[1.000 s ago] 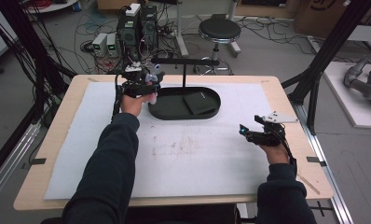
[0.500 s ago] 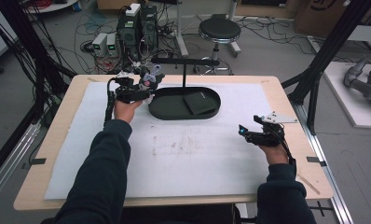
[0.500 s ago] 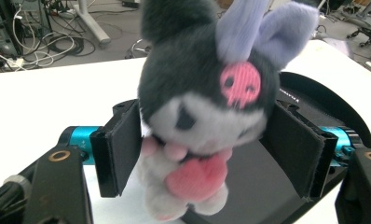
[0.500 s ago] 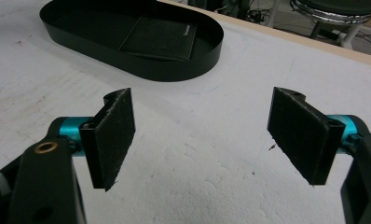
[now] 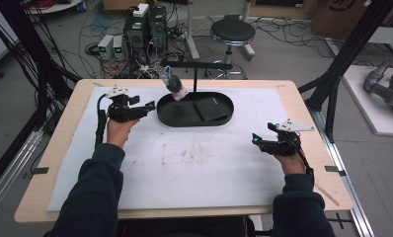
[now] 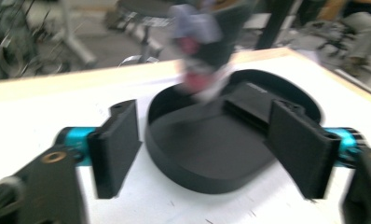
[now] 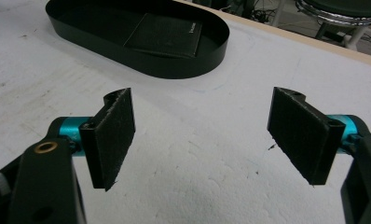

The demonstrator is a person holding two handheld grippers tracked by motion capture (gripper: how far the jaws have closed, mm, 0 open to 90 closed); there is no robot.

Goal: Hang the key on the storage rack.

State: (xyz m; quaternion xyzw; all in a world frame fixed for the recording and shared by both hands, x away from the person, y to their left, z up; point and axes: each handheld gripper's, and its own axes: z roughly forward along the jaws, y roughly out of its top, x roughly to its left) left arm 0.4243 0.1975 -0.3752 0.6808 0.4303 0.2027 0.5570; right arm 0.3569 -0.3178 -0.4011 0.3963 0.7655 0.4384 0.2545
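Note:
A small grey, white and pink bundle [image 5: 174,85] hangs from the black bar of a stand [image 5: 199,64] over the left end of a black oval tray [image 5: 184,120]. It shows blurred [image 6: 200,46] in the left gripper view. A black wallet [image 5: 210,108] lies flat in the tray. My left gripper [image 5: 151,106] sits just left of the tray and points at it. Its jaws [image 6: 204,121] have just been opening and stand wide with nothing between them. My right gripper [image 5: 256,138] rests low over the white mat at the right, open and empty [image 7: 202,116].
A white mat [image 5: 199,168] covers the wooden table [image 5: 61,163]. The stand's post [image 5: 194,80] rises behind the tray. Computers, cables and a stool [image 5: 229,33] are on the floor beyond the far edge. Black frame posts [image 5: 333,94] flank the table.
My left gripper has drawn back to the left from the hanging bundle and opened its jaws. The bundle now hangs free from the bar. The right hand has kept still.

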